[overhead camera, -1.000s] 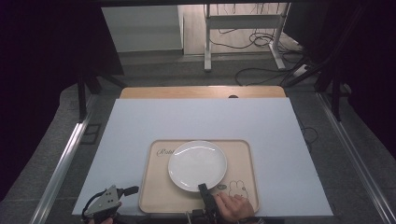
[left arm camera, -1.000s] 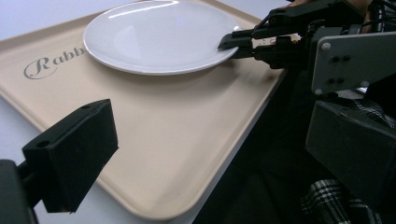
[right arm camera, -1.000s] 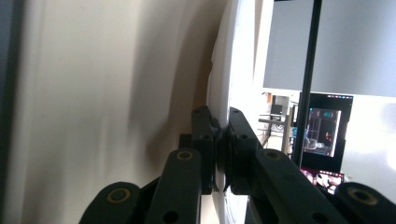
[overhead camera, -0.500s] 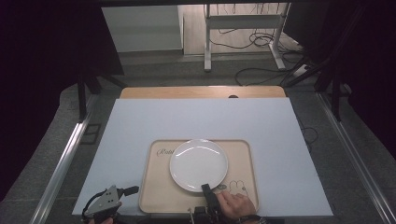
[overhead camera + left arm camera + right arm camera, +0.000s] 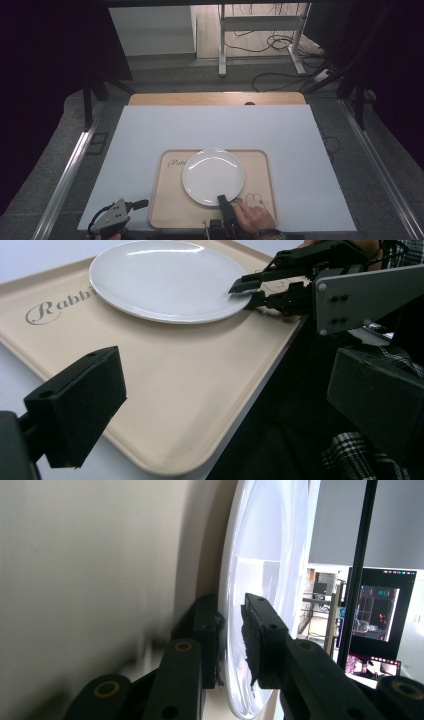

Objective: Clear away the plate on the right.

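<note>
one tray [image 5: 165, 390] reads "rabbi" beside plate [image 5: 165, 280].

We list: plate [image 5: 213, 176], plain glossy white; tray [image 5: 172, 212], beige, with dark script lettering upper left and rabbit outline lower right; table [image 5: 215, 127], pale blue-white; grippers' jaws, black; lower-right cloth [image 5: 360, 460], black-and-white plaid.

White board [image 5: 210, 130] covers most of the wooden tabletop [image 5: 217, 98]; a bare wood strip shows along the far edge. Metal rails [image 5: 65, 175] flank both sides. Black cables [image 5: 280, 75] lie on grey floor beyond the far edge.
</note>
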### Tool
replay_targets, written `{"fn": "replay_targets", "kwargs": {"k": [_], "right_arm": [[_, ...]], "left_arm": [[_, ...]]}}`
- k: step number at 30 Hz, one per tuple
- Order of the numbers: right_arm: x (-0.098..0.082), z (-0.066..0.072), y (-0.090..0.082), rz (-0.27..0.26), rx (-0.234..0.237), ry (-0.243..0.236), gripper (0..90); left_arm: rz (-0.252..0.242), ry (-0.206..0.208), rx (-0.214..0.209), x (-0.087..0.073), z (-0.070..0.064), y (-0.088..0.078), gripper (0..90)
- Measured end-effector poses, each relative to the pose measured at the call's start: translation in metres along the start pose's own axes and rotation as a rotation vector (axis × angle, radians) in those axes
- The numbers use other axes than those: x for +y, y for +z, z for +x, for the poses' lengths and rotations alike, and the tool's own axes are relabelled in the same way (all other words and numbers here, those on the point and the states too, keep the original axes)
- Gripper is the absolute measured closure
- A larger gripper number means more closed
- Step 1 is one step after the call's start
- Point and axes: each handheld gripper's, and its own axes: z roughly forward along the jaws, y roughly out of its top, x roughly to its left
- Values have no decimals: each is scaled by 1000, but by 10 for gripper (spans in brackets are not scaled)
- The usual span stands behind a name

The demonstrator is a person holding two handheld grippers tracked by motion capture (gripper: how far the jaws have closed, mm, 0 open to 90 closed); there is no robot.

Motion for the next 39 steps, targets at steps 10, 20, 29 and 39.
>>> {"fn": "replay_targets", "kwargs": {"k": [10,20,29,39], "right_arm": [[2,-3,-6,-8,4,10,708],[2,-5,-12,-13,6,10,673],[2,-7,-18,-24,3,11,644],[1,-9,-24,-38,11,13,629]], "left_arm": [[-1,-1,1,0,0,0,17],[0,0,1,0,0,0,17],[1,1,1,0,0,0,17],[0,1,2,0,0,0,17]]}}
